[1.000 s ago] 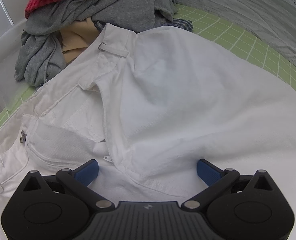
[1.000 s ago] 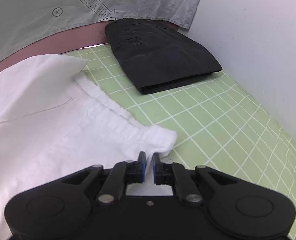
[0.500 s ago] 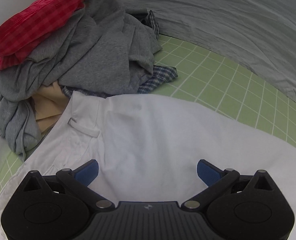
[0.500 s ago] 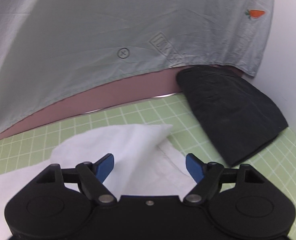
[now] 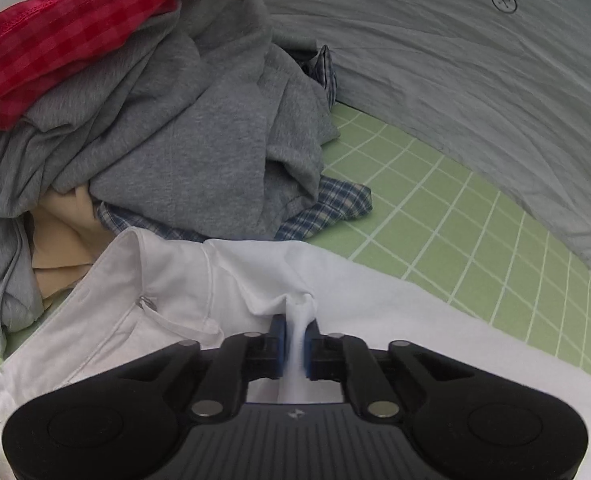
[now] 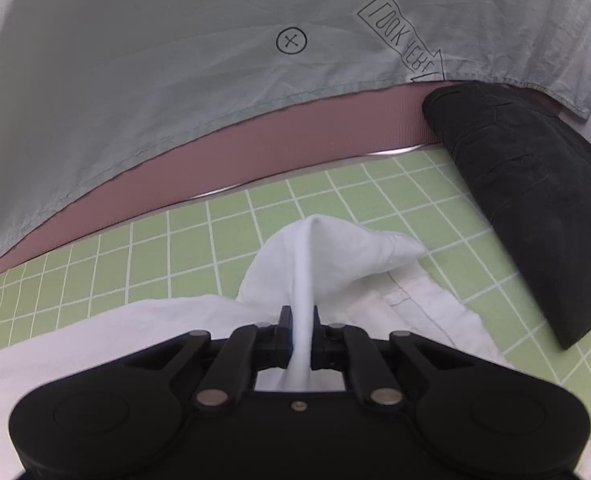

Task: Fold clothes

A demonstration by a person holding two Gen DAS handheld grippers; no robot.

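On green grid mat | both grippers pinch white trousers

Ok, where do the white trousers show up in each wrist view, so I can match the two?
Left wrist: white trousers fill the lower half, waistband at left, a fold pinched in the left claw.
Right wrist: trousers bottom centre, a fold pinched in the right claw.
Shared landmark: green grid mat.

Left gripper: matte black ribbed plastic body, round housings at 4 and 8 o'clock, silver pivot screws, blue pads. Right gripper: same black build, smooth body, one small screw at centre.
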